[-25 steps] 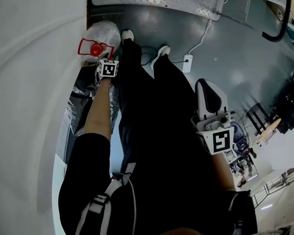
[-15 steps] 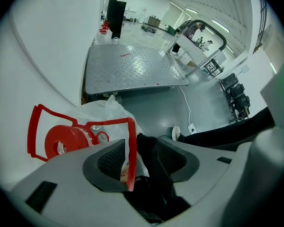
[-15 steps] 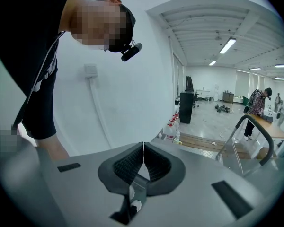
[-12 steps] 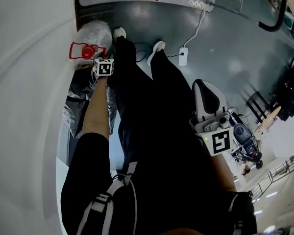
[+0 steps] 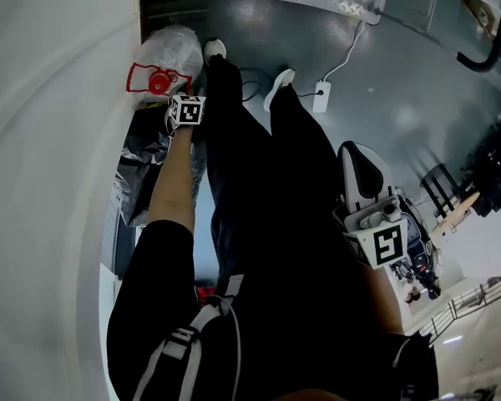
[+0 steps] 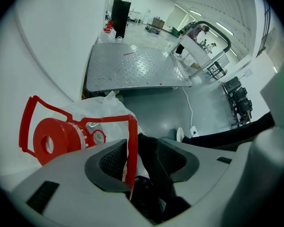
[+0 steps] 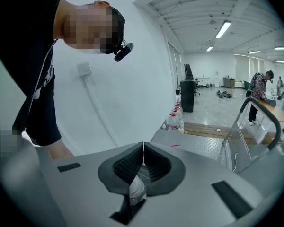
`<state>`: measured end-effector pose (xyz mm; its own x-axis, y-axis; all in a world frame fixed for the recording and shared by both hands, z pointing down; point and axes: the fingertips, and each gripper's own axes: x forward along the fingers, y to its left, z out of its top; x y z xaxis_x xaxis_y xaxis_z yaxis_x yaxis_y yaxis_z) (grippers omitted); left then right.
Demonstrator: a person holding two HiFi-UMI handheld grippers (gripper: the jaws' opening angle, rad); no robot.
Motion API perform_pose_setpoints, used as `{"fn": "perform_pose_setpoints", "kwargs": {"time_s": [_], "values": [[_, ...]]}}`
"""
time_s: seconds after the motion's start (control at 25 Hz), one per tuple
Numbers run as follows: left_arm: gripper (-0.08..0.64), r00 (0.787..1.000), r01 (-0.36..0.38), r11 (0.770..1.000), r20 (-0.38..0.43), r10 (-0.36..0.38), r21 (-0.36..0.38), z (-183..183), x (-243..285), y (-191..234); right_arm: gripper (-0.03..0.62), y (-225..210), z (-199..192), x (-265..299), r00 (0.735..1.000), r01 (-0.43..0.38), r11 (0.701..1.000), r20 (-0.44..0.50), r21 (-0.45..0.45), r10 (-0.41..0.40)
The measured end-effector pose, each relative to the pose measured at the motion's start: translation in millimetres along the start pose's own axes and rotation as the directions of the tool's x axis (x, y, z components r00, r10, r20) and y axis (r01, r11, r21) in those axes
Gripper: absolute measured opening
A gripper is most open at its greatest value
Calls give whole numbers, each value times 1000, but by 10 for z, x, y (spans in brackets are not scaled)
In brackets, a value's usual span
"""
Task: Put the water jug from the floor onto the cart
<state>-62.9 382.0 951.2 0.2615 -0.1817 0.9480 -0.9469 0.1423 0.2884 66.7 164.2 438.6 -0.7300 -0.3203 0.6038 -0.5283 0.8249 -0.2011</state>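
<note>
Left tool [image 6: 141, 150] has its two dark ribbed pads apart, and the thin red plastic handle [image 6: 130, 136] of the jug passes between them. The handle lies along the pad at the 9 o'clock side, with free space on the other side. I cannot tell if the pad really presses it. The handle belongs to the clear plastic water jug with a red screw cap [image 5: 172, 50]. In the head view the jug is at 11 o'clock, down on the grey floor [image 5: 401, 90], close to the white wall [image 5: 50, 157]. Its cap is turned toward the left tool.

At 12 o'clock from the jug is the grey metal cart with a diamond-pattern platform [image 6: 132, 67]. The jug is just beside the near edge of the platform and not on it. The black curved push bar [image 6: 217, 30] of the cart stands at its far end, at 2 o'clock in the left gripper view.

Right tool [image 7: 143, 150] is raised at 4 o'clock in the head view, well apart from the jug. Its pads are pressed together and nothing is between them.

Two legs in black trousers [image 5: 259, 165] with white shoes [image 5: 215, 50] stand on the floor beside the jug. A white power strip with a white cord [image 5: 321, 96] lies on the floor at 1 o'clock.
</note>
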Motion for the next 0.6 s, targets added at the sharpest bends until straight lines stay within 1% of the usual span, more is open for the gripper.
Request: {"fn": "perform_pose_setpoints", "kwargs": {"time_s": [0.12,0.16,0.2,0.24,0.32,0.44,0.52,0.6], "values": [[207,1000,12,1000,-15,-12,-15,3,43,26,19,-21,-6,1,1000,2,1000,-6,-11,-2],[189,999,14,1000,-31,-14,-18,-15,71,29,18,-26,-29,1,1000,0,1000,-9,-14,0],[122,999,12,1000,-48,-13,-19,-30,93,38,19,-34,-53,4,1000,-4,1000,-12,-15,4],[34,998,10,1000,-62,-11,-17,-32,103,49,18,-49,-74,7,1000,-7,1000,-14,-13,7],[25,996,21,1000,-81,-23,-16,-18,85,70,19,-91,-112,3,1000,-6,1000,-11,10,6],[25,995,31,999,-96,-32,-6,-16,4,102,18,-147,-133,-52,1000,7,998,-1,70,-7],[26,994,50,999,-95,-49,0,0,-72,67,18,-156,-95,-100,1000,9,998,14,70,-10],[26,992,82,997,-100,-83,-13,-24,-117,37,18,-139,-52,-132,999,5,999,34,52,-6]]}}
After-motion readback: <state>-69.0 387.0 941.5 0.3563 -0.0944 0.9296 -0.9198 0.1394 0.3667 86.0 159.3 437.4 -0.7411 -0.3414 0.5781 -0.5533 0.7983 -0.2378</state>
